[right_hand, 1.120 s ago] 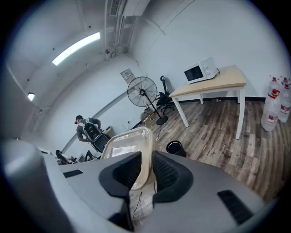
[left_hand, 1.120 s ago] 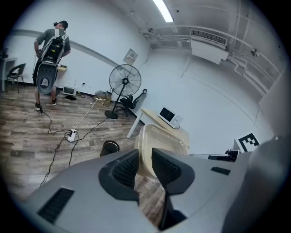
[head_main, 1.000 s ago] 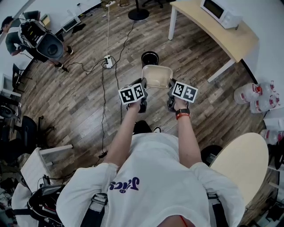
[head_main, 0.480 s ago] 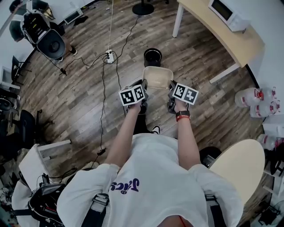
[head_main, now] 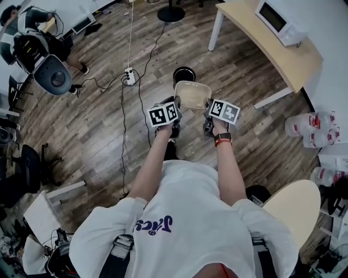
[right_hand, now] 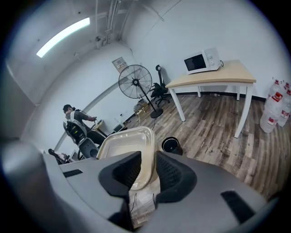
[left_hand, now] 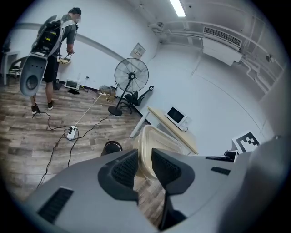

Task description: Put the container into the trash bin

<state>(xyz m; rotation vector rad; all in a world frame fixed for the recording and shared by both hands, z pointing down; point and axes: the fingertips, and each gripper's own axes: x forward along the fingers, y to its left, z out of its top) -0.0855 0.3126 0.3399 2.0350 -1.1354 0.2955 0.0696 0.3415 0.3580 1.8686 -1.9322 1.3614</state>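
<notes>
A shallow beige plastic container point(head_main: 193, 93) hangs in the air between both grippers, held by its side rims. My left gripper point(head_main: 175, 104) is shut on its left rim, which shows between the pads in the left gripper view, container point(left_hand: 157, 145), gripper point(left_hand: 144, 166). My right gripper point(head_main: 209, 106) is shut on the right rim, container point(right_hand: 127, 145), gripper point(right_hand: 148, 170). A small round black trash bin point(head_main: 184, 74) stands on the wooden floor just beyond the container's far edge; the bin point(left_hand: 111, 147) also shows in the right gripper view point(right_hand: 172, 145).
A light wooden table point(head_main: 272, 43) with a white microwave point(head_main: 277, 16) stands at the upper right. A power strip point(head_main: 129, 76) and cables lie left of the bin. Water bottles point(head_main: 315, 126) stand at the right, a person point(head_main: 32, 38) at the upper left, a round table point(head_main: 296, 212) at the lower right.
Both grippers have carried the container forward over the floor together. The bin now sits closer against the container's far rim. Neither grip has changed.
</notes>
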